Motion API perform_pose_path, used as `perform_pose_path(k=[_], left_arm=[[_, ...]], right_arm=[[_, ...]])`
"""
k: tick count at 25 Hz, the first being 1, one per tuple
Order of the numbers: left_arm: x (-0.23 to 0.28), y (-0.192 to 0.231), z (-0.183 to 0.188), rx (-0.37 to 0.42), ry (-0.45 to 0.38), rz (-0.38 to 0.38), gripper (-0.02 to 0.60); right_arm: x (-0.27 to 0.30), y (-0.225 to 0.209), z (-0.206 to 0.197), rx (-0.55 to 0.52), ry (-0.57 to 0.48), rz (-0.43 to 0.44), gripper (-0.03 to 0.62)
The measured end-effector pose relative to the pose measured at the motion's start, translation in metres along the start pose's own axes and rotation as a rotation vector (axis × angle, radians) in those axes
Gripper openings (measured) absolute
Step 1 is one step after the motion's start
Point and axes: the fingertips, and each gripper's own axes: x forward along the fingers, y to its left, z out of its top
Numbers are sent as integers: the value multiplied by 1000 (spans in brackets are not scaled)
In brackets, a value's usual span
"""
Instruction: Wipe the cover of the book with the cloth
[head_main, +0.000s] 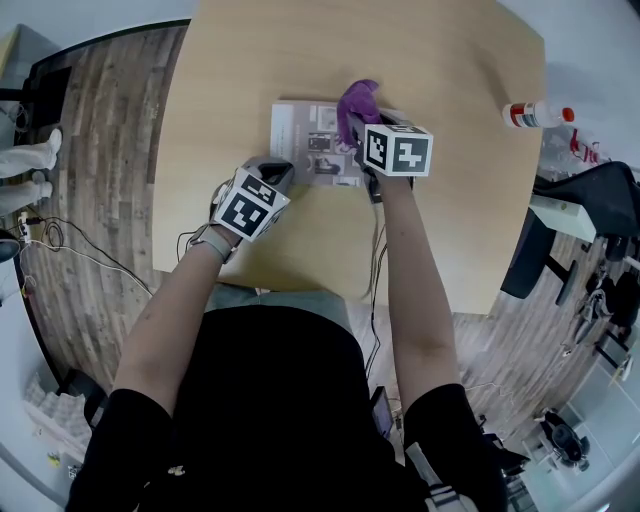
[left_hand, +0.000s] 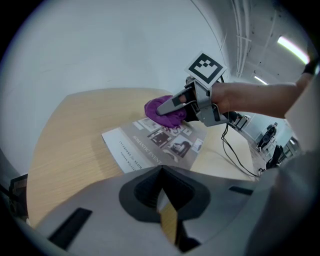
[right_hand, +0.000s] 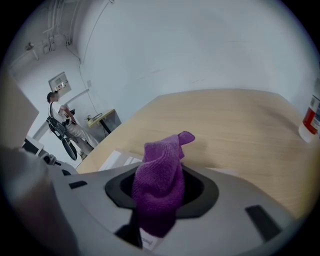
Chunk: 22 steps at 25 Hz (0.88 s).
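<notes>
At the far left: plank floor (head_main: 100, 200) beside the table, with thin cables (head_main: 70, 250) trailing across it.
Table (head_main: 440, 230): pale wood with rounded corners, lying under both my arms.
My left tongs (head_main: 280, 172): the jaws are closed tight with nothing between them. They point down and away from me, and the tips sit at the near left corner of the book. I cannot tell whether they press on the cover.
Book (head_main: 300, 135): flat on the table near its middle, cover up. The cover is grey with small photographs and a paler strip along its left side.
Cloth (head_main: 357, 102): purple and bunched up. Its lower part rests on the far right part of the book's cover, and a loose corner sticks up beyond the jaws.
My right tongs (head_main: 355, 140): the jaws are clamped on the cloth, which fills the gap between them. They slant down over the right side of the book, just beside my left tongs.
Bottle (head_main: 535, 115): white with a red band and a red cap, near the table's far right edge, well apart from the book.
</notes>
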Motion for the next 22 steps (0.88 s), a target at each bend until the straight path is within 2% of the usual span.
perform_pose_path(k=[10, 22], left_arm=[[-2, 0, 0, -6, -2, -7, 20], [0, 0, -4, -26, 17, -16, 20]], right_arm=[[9, 11, 10, -24, -7, -24, 163], [5, 41, -13, -51, 14, 30, 163]])
